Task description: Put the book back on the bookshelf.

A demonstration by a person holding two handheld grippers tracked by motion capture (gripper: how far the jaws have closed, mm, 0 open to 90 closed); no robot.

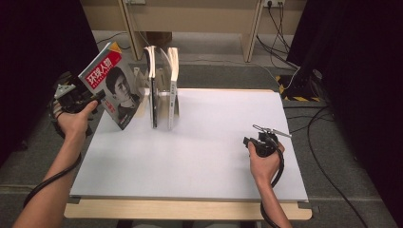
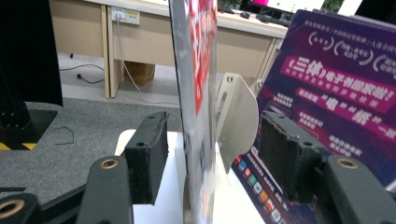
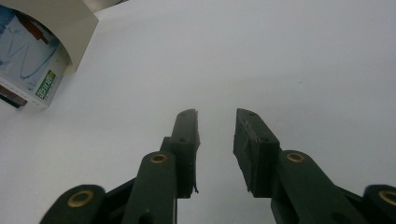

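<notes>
A magazine with a red title band and a portrait on its cover stands tilted at the table's far left edge. My left gripper is at its near edge. In the left gripper view the magazine is edge-on between the two pads, with a gap on each side, so the gripper is open around it. My right gripper rests low over the white table top at the right, and its jaws stand apart with nothing between them.
Two upright books stand just right of the magazine at the table's back. A white metal bookend and a purple book cover are close behind the magazine. Cables run on the floor at the right.
</notes>
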